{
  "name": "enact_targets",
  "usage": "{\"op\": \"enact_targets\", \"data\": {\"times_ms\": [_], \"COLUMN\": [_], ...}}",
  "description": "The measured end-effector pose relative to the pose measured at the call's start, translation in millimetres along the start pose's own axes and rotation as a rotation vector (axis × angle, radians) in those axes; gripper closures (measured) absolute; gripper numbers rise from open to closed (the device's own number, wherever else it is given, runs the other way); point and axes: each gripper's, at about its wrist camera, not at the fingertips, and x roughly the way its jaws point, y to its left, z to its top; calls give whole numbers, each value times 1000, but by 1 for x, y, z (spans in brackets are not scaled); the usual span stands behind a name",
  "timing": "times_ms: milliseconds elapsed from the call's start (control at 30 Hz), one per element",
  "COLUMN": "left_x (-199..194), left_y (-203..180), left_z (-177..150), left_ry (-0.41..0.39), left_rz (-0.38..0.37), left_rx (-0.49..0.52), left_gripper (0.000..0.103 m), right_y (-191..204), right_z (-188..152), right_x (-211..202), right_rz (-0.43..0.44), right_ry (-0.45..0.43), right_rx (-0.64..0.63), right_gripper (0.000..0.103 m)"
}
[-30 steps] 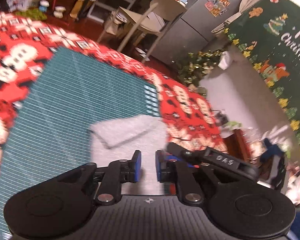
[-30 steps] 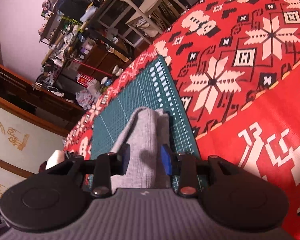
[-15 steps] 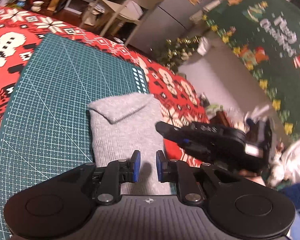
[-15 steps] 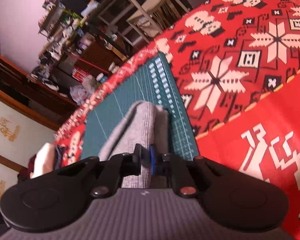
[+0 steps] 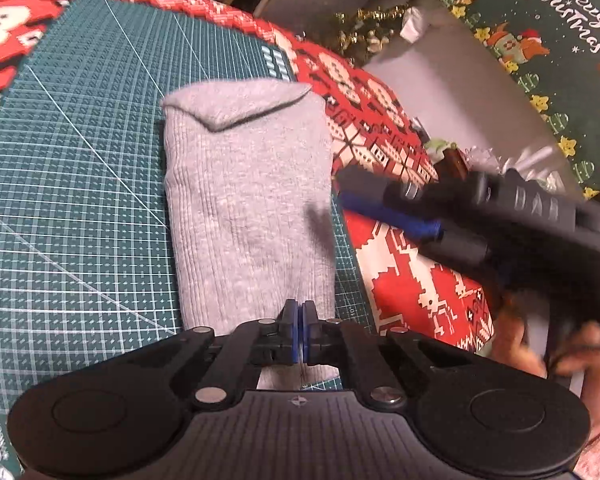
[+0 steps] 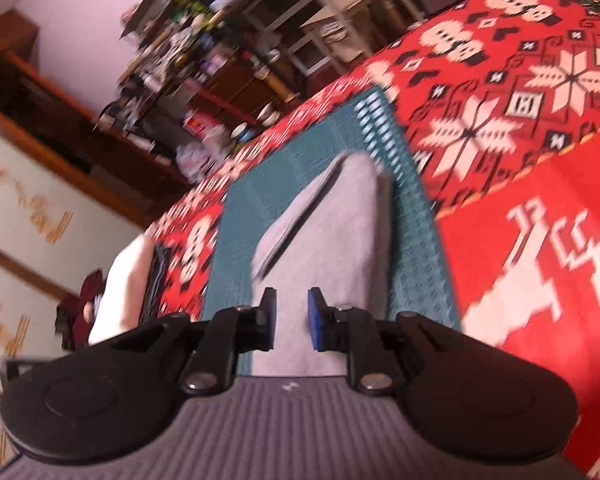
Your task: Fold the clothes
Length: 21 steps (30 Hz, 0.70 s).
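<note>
We see the green cutting mat (image 5: pixel 72 168) bearing the folded grey garment (image 5: pixel 248 196). Our left gripper (image 5: pixel 299 322) is clenched at its near edge; whether it pinches fabric, we cannot tell. Our right gripper (image 6: pixel 292 318) stands parted, the garment lying beneath the gap.

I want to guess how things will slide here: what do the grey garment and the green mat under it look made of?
The grey garment looks like a soft ribbed knit, matte and heathered: fine lengthwise ribs show. The green mat looks like a smooth vinyl or rubber cutting mat printed with a white grid; the exact material is unclear.
</note>
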Motion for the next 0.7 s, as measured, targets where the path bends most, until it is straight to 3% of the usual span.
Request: {"op": "enact_targets", "data": {"times_ms": [267,433,567,700], "left_x": [-17,-4,4,-4], "left_y": [10,18,34,30], "left_z": [-13,-15,-19,-19], "left_ry": [-58,13,77,44], "left_rz": [65,77,28,31], "left_rx": [-41,-74,-199,-177], "left_gripper": [97,97,97,97], "right_y": [8,-8,-17,-12], "right_z": [-25,-34,-34,-39], "right_x": [0,1,1,-8], "right_rz": [-5,-78,-103,-126], "right_ry": [74,117,127,114], "right_rx": [-44,-6,11,-33], "right_gripper": [81,84,84,80]}}
